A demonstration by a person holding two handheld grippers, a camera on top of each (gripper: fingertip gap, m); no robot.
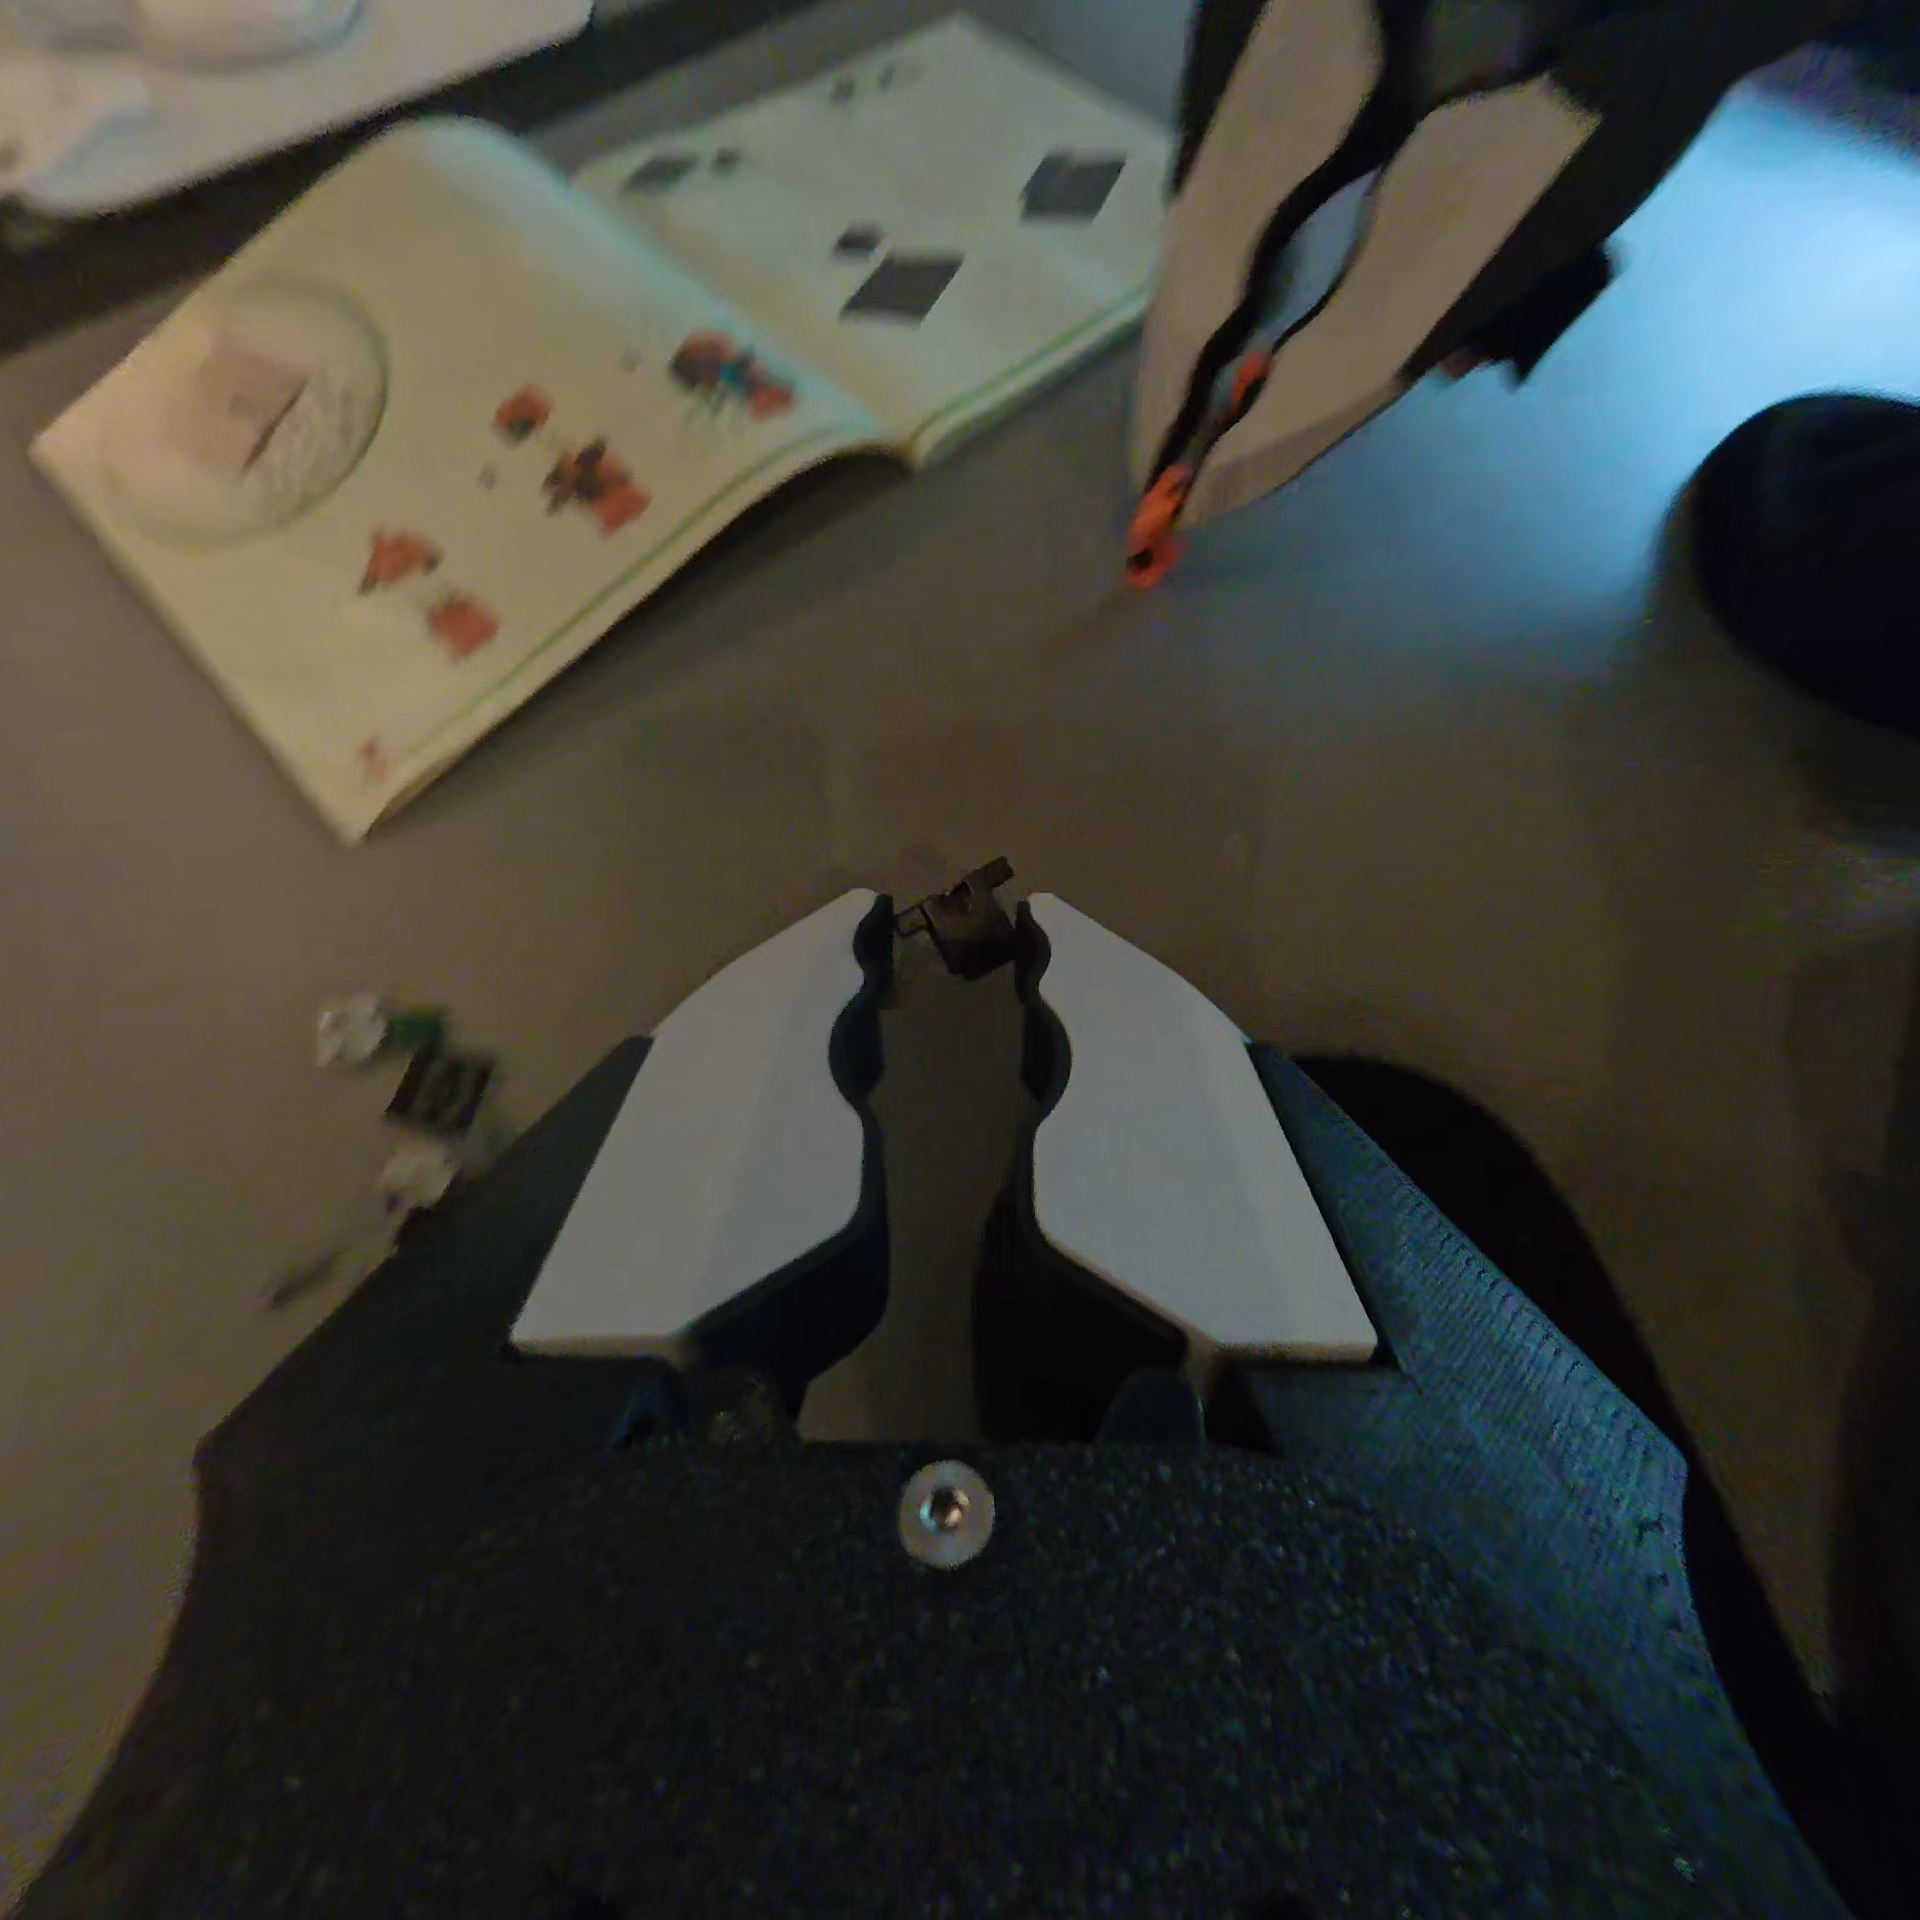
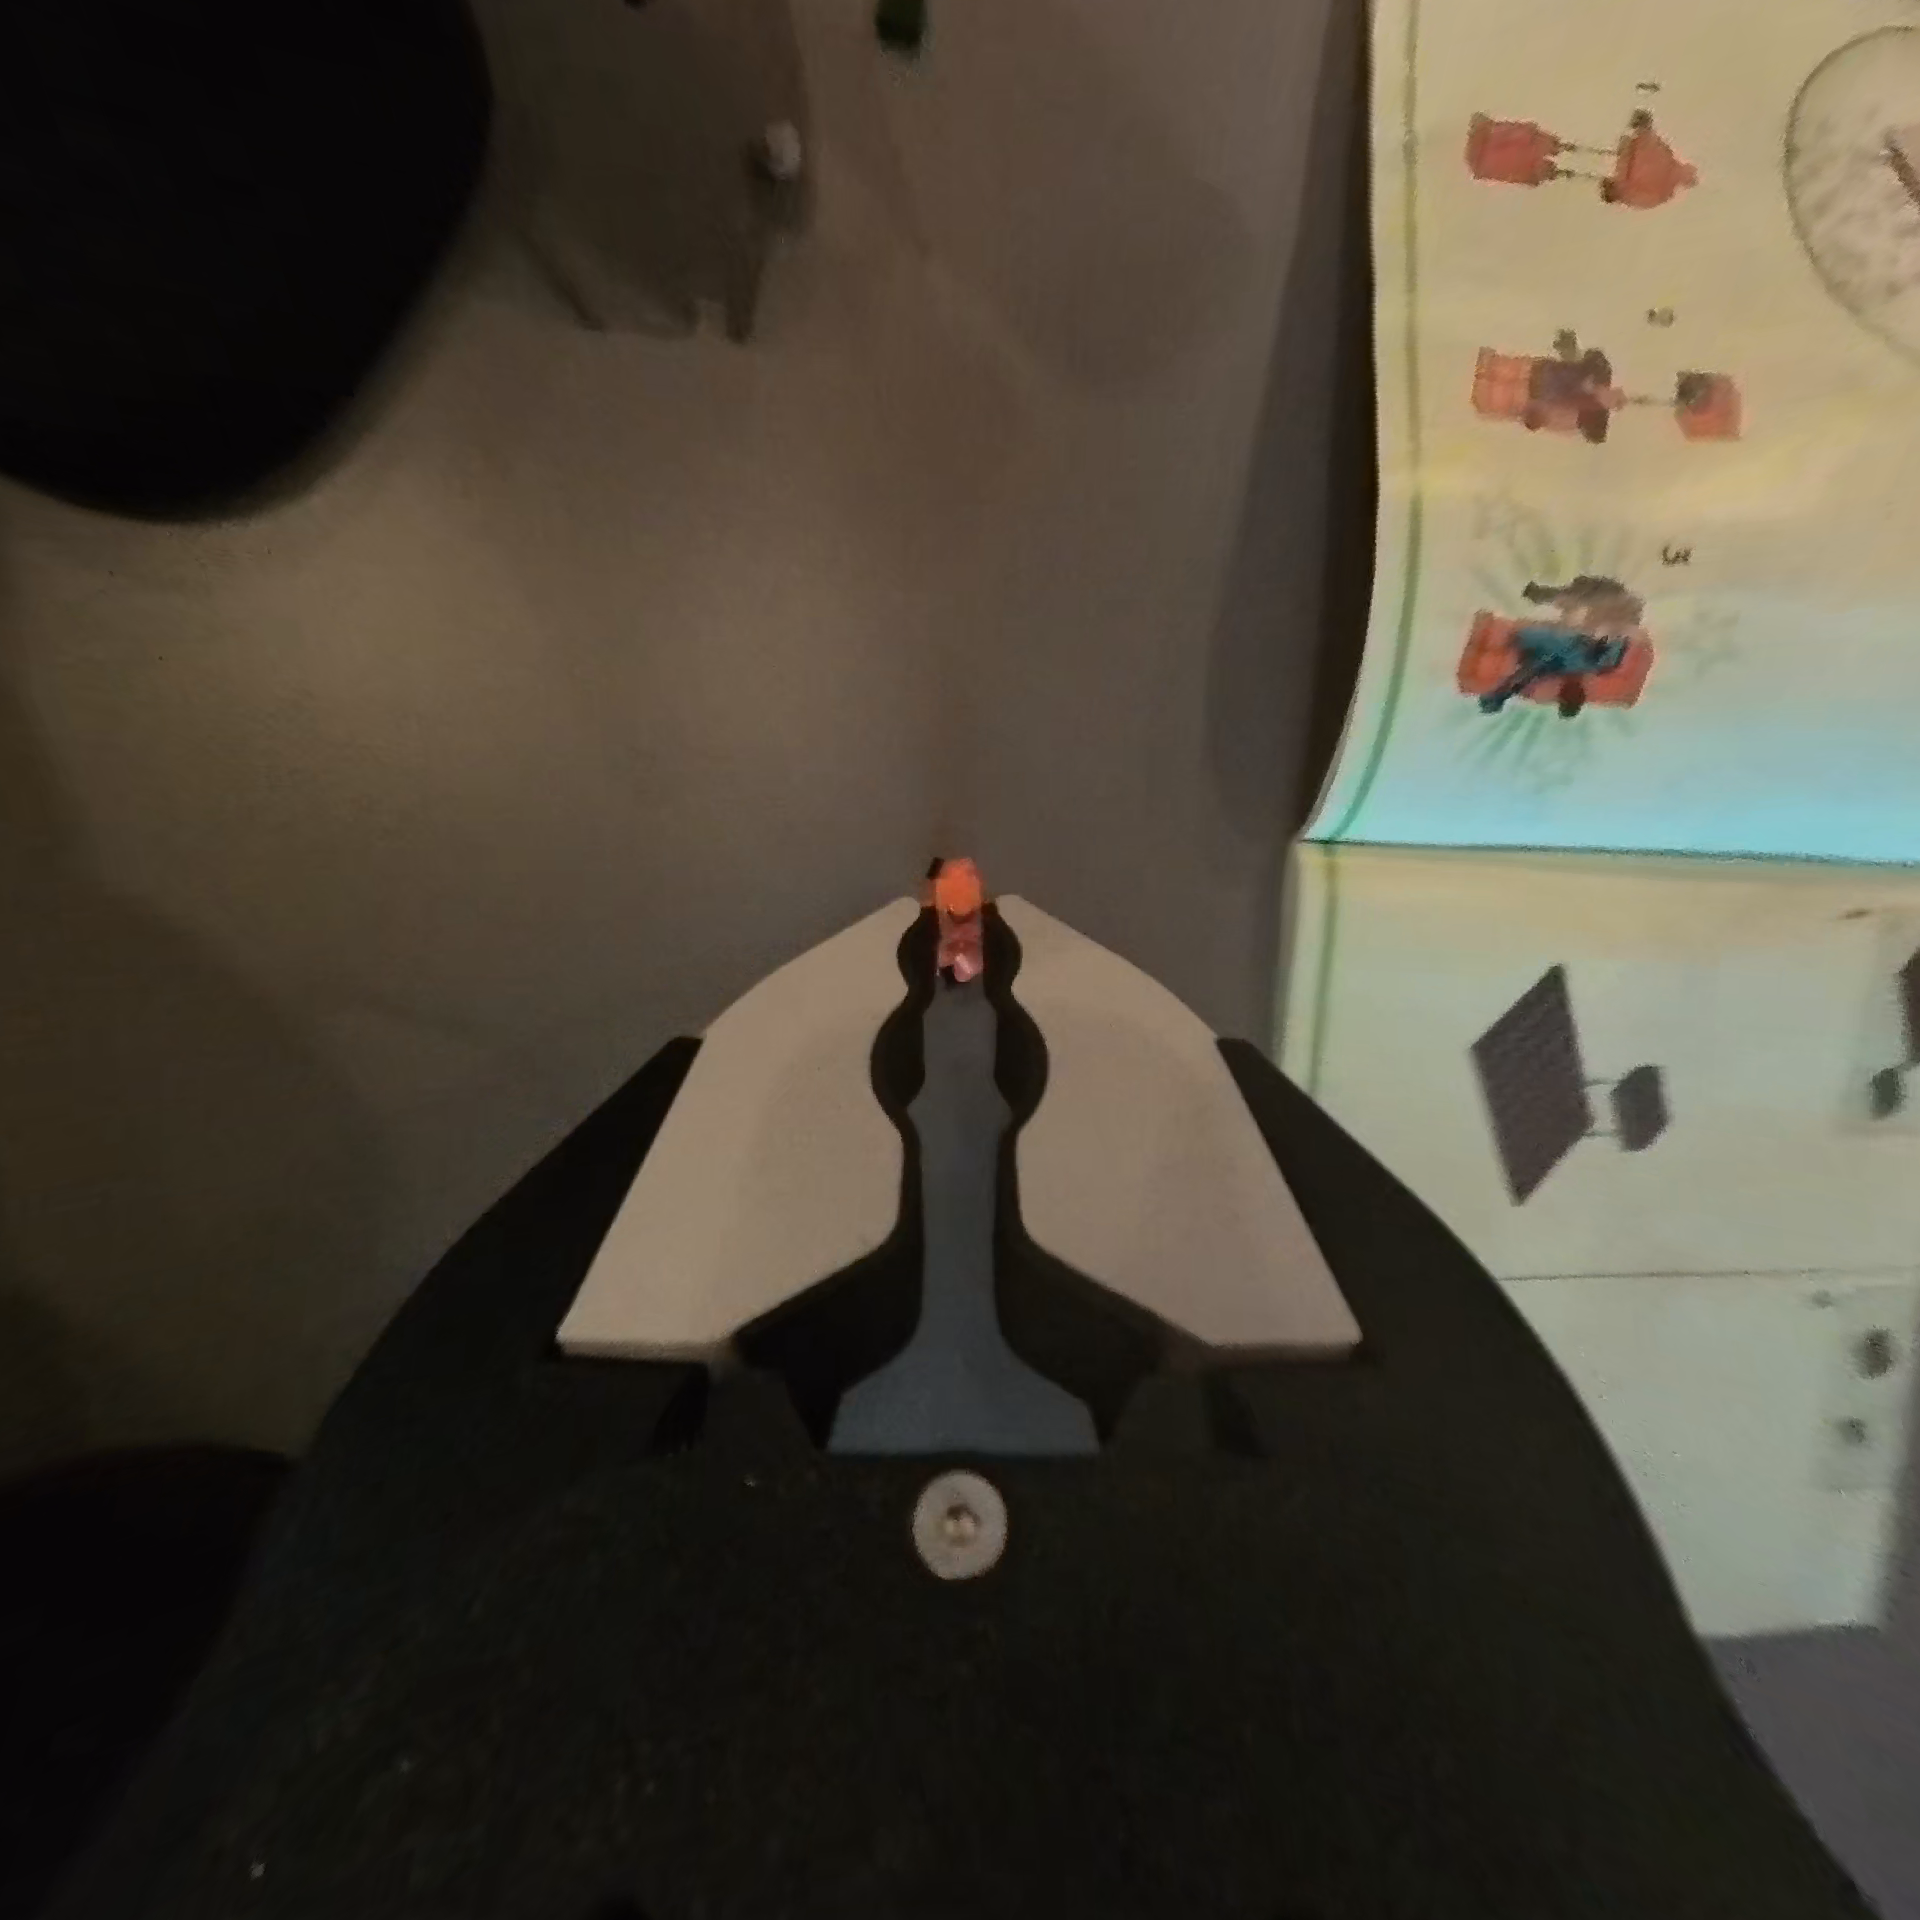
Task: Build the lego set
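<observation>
Between the left gripper's (image 1: 958, 914) tips sits a small dark piece (image 1: 961, 928), pinched across its sides above the table (image 1: 727, 790). The right gripper (image 2: 958, 914) clamps an orange piece (image 2: 954, 920). Both parts look light, rigid and easily dropped; flat faces suit gripping. Only the left view shows loose parts (image 1: 416, 1081) and the whole manual (image 1: 582, 416).
</observation>
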